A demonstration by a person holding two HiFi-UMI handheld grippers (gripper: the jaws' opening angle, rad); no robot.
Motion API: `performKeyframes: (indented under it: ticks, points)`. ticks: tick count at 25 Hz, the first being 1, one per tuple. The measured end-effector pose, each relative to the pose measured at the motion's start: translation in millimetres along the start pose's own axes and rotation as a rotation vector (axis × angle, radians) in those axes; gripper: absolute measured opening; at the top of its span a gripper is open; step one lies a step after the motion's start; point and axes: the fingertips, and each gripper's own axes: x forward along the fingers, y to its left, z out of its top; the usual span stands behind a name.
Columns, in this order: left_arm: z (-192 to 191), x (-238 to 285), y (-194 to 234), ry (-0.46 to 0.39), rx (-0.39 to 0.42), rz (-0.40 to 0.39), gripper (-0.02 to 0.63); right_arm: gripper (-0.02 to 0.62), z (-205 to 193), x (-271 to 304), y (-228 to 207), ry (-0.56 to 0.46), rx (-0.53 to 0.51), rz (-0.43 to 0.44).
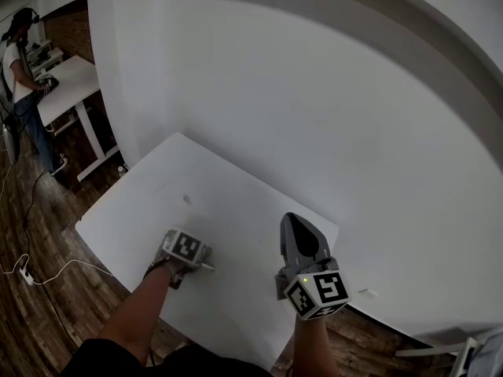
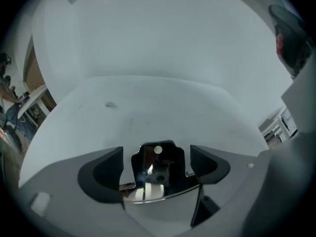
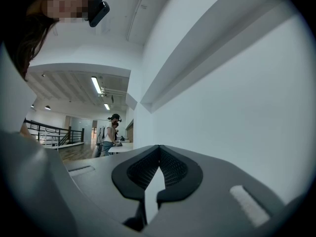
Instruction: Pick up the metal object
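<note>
The metal object (image 2: pixel 157 168), dark and shiny with a round light spot near its top, lies on the white table (image 2: pixel 163 102) between the jaws of my left gripper (image 2: pixel 157 157). Those jaws stand wide apart, with a gap between each pad and the object. In the head view the left gripper (image 1: pixel 185 261) points down at the table (image 1: pixel 228 187) near its front edge, and its marker cube hides the jaws. My right gripper (image 1: pixel 295 220) hovers to the right, tilted up toward the wall. Its jaws (image 3: pixel 159 149) meet at the tips with nothing between them.
A small dark mark (image 1: pixel 186 200) sits on the table farther back. A white wall (image 1: pixel 314 93) rises right behind the table. Wooden floor with a cable (image 1: pixel 31 273) lies to the left. A person (image 1: pixel 20 45) stands at another white table far left.
</note>
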Motion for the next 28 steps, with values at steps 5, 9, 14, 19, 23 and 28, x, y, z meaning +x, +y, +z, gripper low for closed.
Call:
performKeyframes:
  ticks: [5, 9, 14, 19, 23, 28]
  points:
    - [-8.6, 7.7, -6.1, 0.05, -0.034, -0.034, 0.399, 0.011, -2.0, -1.1, -3.2, -0.002, 0.002, -0.011]
    - [-6.1, 5.7, -2.3, 0.036, -0.022, -0.024, 0.359, 0.011, -1.7, -0.5, -2.4, -0.006, 0.003, -0.015]
    - [-4.0, 3.8, -3.8, 0.024, 0.001, -0.018, 0.299, 0.011, 0.3, -1.6, -2.0, -0.009, 0.001, -0.017]
    - [-8.6, -8.4, -3.4, 0.019, 0.047, 0.008, 0.296, 0.011, 4.7, -3.5, 0.9, -0.014, -0.004, -0.011]
    - [1.7, -31.8, 0.2, -0.048, 0.037, 0.023, 0.296, 0.011, 4.0, -2.9, 0.8, -0.018, 0.0, -0.007]
    - [45.2, -92.3, 1.2, -0.247, 0.017, 0.011, 0.296, 0.011, 3.6, -4.2, 6.4, -0.021, 0.002, 0.009]
